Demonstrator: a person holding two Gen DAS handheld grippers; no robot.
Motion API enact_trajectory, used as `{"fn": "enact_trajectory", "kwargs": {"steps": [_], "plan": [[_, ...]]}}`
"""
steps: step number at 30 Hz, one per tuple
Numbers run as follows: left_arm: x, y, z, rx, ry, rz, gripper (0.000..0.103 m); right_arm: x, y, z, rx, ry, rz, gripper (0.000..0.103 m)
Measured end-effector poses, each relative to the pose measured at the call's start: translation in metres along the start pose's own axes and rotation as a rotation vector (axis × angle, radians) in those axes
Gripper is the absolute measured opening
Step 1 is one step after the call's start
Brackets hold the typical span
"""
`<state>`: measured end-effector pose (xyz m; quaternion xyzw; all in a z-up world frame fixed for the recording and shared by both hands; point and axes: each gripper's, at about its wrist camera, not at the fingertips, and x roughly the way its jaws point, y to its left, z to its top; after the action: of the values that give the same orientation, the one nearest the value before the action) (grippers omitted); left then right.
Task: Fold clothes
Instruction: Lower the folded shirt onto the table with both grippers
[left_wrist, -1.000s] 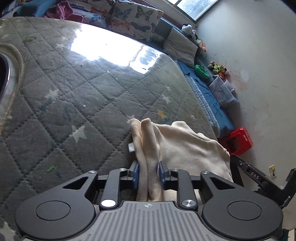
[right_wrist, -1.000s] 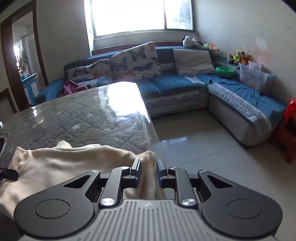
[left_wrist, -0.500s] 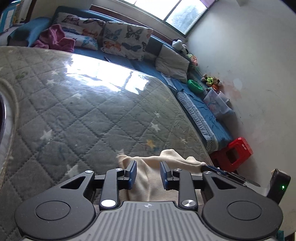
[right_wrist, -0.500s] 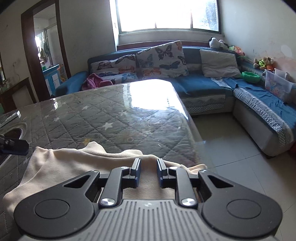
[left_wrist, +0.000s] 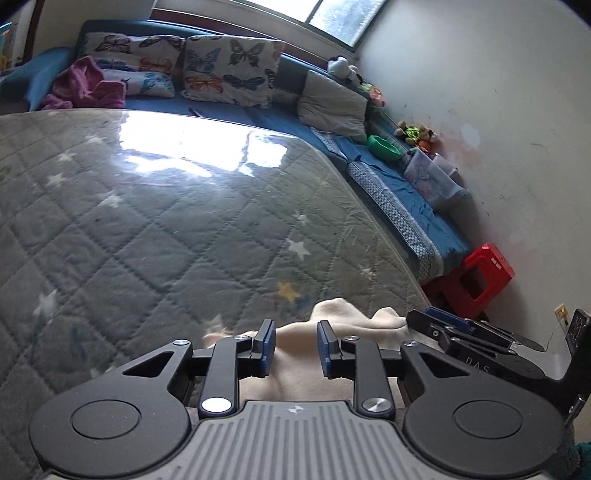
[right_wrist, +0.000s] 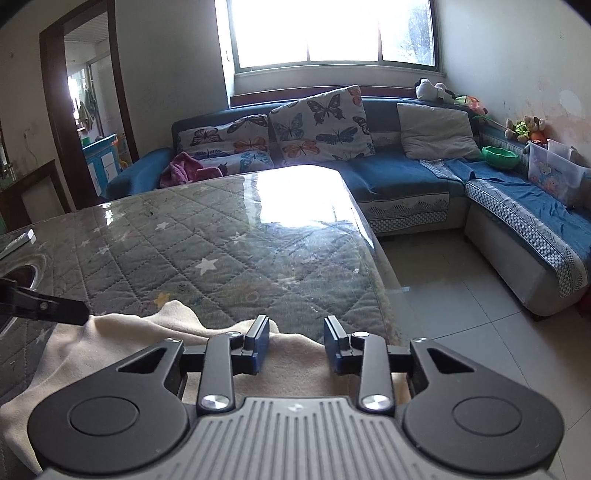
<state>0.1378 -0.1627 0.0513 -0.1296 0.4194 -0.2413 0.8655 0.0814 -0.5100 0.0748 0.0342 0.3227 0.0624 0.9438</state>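
In the left wrist view the left gripper (left_wrist: 293, 345) stands with its jaws apart over the cream cloth (left_wrist: 332, 317), which lies flat just under and ahead of its fingertips on the quilted table (left_wrist: 166, 240); a second ago a bunched fold of that cloth was pinched between these pads, and now nothing is clamped (the jaws have narrowed a little since, but on air). The right gripper (left_wrist: 443, 325) shows just to its right, low over the same cloth. In the right wrist view the right gripper (right_wrist: 295, 345) has just been opening, its jaws now clearly apart with cloth (right_wrist: 147, 332) lying beneath and between them, unpressed, near the table's right edge. Both releases suggest a fold has been laid down; next would come smoothing or regripping for another fold.
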Motion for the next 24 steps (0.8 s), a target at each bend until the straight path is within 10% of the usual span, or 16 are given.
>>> {"fn": "enact_trajectory", "kwargs": {"steps": [24], "plan": [[-0.027,-0.040,-0.043,0.125,-0.011,-0.039,0.027,-0.066,0.021,-0.027,-0.093,-0.006,0.052,0.049]]}}
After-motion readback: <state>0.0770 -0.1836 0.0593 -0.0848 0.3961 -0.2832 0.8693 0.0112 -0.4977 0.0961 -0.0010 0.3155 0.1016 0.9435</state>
